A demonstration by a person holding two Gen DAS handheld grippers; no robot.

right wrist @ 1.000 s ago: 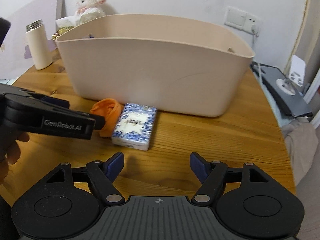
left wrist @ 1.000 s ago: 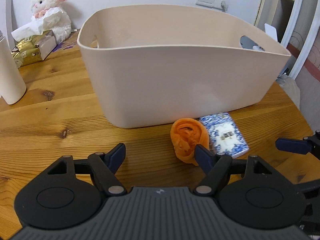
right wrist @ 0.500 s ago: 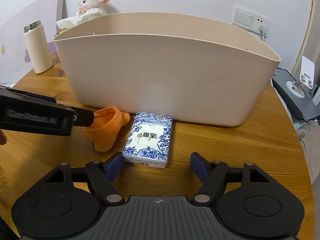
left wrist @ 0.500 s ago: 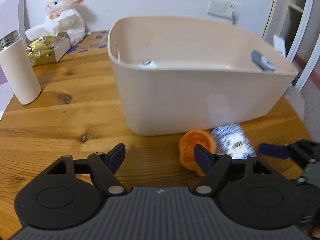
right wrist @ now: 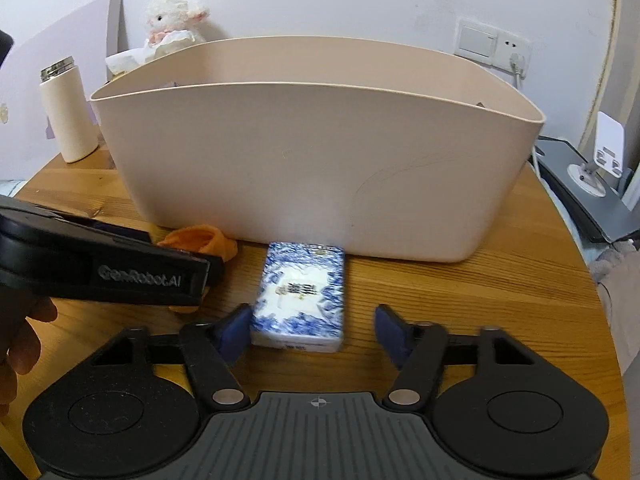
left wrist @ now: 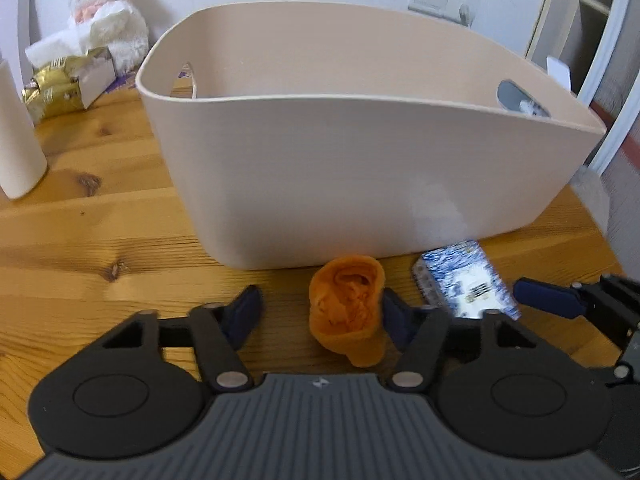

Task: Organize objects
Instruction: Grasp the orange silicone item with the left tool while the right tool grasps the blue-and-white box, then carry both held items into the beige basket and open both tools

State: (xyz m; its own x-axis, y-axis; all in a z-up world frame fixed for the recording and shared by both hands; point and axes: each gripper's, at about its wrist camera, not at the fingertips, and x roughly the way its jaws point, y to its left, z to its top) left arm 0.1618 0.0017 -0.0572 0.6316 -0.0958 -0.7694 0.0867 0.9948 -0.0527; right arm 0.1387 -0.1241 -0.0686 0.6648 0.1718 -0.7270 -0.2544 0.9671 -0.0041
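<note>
A big beige plastic bin stands on the round wooden table. In front of it lie an orange rolled cloth and a blue-and-white tissue pack. My left gripper is open, and the orange cloth lies between its fingers, close to the right one. My right gripper is open too, with the near end of the tissue pack between its fingers, against the left one. The left gripper's body covers part of the cloth in the right wrist view.
A white bottle stands at the left. A plush lamb and a gold tissue box sit at the back left. A wall socket is behind the bin. A grey device lies off the table's right edge.
Both grippers have come forward and lower: the orange cloth now lies between the left fingers, the tissue pack between the right fingers. Both stay open.
</note>
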